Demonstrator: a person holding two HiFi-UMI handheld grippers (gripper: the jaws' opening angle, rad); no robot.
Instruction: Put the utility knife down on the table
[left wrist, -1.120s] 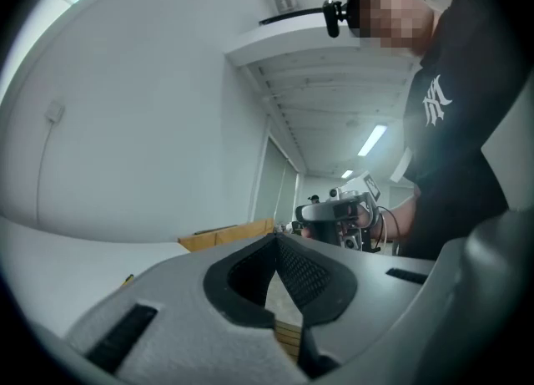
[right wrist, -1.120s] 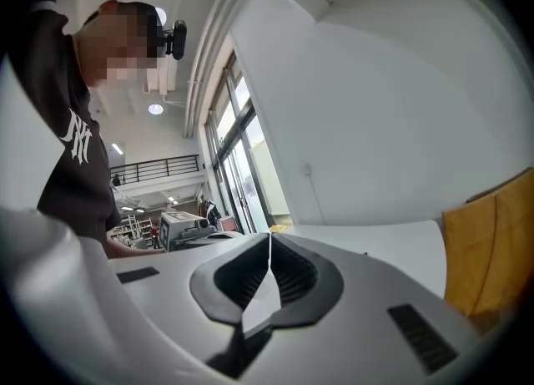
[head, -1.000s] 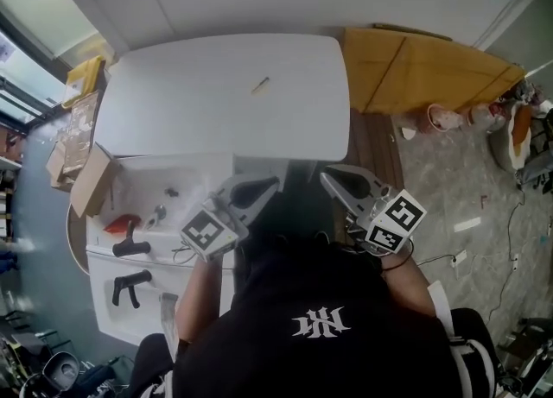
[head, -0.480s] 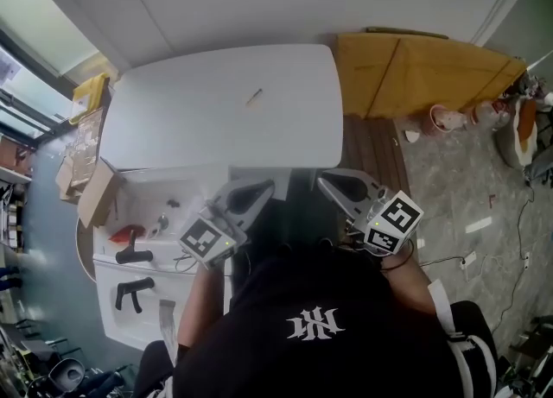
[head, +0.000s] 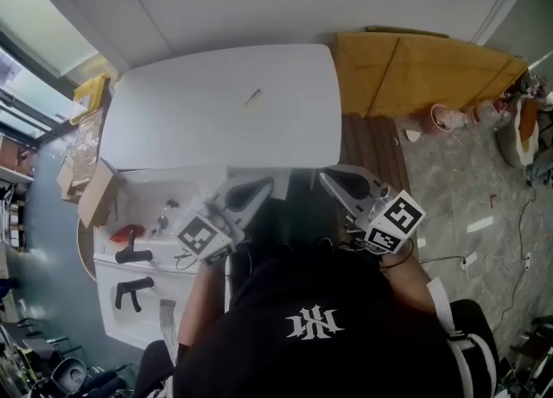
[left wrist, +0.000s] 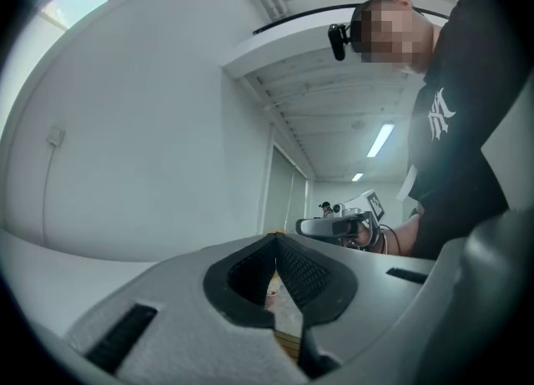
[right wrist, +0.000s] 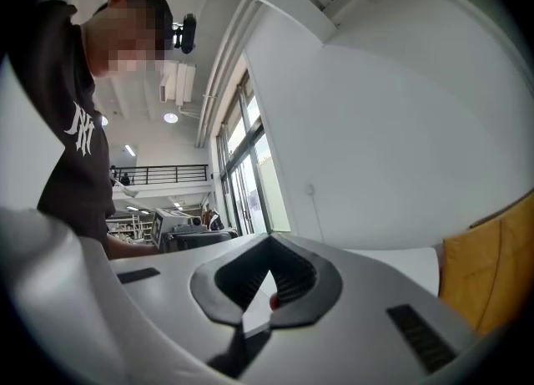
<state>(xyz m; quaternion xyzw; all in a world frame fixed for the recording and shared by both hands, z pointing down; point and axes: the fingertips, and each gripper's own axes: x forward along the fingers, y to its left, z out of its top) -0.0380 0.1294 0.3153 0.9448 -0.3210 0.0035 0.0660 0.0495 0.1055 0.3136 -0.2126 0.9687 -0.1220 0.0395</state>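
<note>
**Desk:** Where does the utility knife [head: 252, 98] lie?

**Photographer:** Flat on the white table [head: 173, 133], alone, a little off the tabletop's middle toward 2 o'clock. It is a slim, pale sliver with its long axis running from 1 to 7 o'clock. It is too small in the head view to show the blade.

**Desk:** Is either tool touching it?

**Photographer:** No. Both are well apart from it, held close to the person's chest at the table's near edge. The left gripper [head: 264, 186] sits at 6 o'clock from the knife, and the right gripper [head: 328, 179] at about 5 o'clock. Each carries its marker cube at the rear.

**Desk:** And the jaws?

**Photographer:** In its own view the left gripper [left wrist: 276, 240] has its tips pressed together with nothing between the pads. The right gripper [right wrist: 269, 243] is the same, with its tips meeting and nothing held.

**Desk:** What surrounds the table?

**Photographer:** A yellow-brown board [head: 423, 72] leans at 3 o'clock from the table. At 7 o'clock there is a lower white surface [head: 194, 182] holding black-handled tools [head: 134, 256] and a red item [head: 127, 234], with an open cardboard box [head: 93, 191] beside it. The person's black shirt [head: 320, 327] fills the bottom of the head view.
</note>
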